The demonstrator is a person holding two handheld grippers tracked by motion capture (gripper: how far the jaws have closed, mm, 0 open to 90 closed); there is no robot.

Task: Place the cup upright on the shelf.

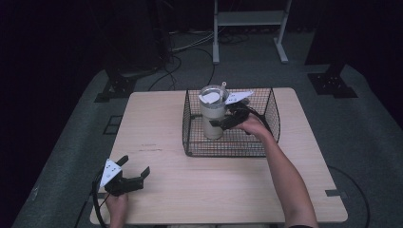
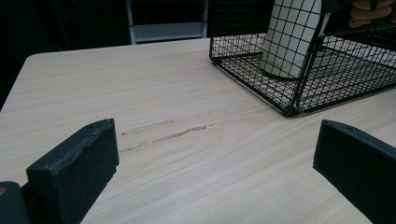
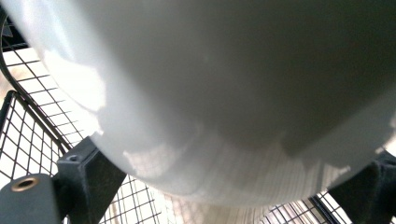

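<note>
Inside the wire basket on the counter, a cream tumbler stands upright, the right gripper closed around its side. Near the counter's front-left corner, the left gripper rests with its fingers spread wide, holding nothing.

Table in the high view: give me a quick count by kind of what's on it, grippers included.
Wire basket: 1
Cream tumbler with a straw, standing in the basket: 1
Grippers: 2, the left gripper and the right gripper
Total: 4
</note>
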